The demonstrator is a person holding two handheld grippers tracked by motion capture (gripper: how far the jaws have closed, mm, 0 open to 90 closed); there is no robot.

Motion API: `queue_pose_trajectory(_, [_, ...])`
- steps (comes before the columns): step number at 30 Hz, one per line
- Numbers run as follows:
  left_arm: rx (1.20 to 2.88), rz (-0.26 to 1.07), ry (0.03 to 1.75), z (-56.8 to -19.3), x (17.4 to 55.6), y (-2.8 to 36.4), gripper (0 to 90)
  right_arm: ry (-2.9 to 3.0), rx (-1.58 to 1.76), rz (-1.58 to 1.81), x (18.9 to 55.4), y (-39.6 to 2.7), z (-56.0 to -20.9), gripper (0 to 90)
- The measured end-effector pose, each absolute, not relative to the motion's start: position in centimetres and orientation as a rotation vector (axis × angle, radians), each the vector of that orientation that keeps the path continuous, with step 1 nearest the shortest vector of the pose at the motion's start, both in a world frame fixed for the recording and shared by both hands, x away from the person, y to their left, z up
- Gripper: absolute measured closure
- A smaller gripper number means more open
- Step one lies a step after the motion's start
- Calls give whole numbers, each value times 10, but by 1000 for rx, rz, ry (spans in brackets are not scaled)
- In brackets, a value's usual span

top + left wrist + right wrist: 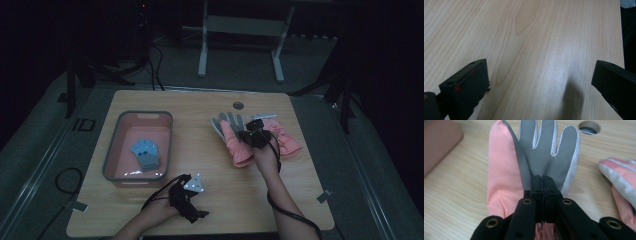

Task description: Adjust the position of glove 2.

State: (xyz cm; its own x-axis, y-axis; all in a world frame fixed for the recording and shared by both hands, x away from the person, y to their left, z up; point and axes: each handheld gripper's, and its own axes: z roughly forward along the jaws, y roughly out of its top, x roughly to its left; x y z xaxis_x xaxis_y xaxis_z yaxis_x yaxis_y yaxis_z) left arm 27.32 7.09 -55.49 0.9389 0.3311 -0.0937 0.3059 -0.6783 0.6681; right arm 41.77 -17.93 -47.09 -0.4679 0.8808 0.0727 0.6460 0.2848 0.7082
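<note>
**Right gripper view: jaws pinch a pink glove**

Right gripper (543,186) clamps the pink-and-grey glove (541,155), lying right of the table's (200,145) centre. Second glove (621,180) lies at three o'clock. Left gripper (539,82) stands wide apart over bare wood near the table's front edge.

A dim room with grey floor (320,65), a wooden table (200,105) and a metal frame (240,30) behind.

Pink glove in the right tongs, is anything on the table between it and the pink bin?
Nothing visible. The right tongs are shut on the pink glove, and only bare table lies between it and the pink bin, which already holds a blue glove.
</note>
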Motion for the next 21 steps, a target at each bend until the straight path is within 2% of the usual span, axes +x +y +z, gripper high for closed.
queue_pose_trajectory(6, [2359,51,445,-554,272,71,13,2133,1518,1052,394,-181,-470,887])
queue_pose_trajectory(14, [2353,61,440,-552,272,73,14,2022,1571,982,366,-175,-477,887])
queue_pose_trajectory(21, [2361,56,431,-553,271,72,14,1983,1693,963,356,-171,-505,885])
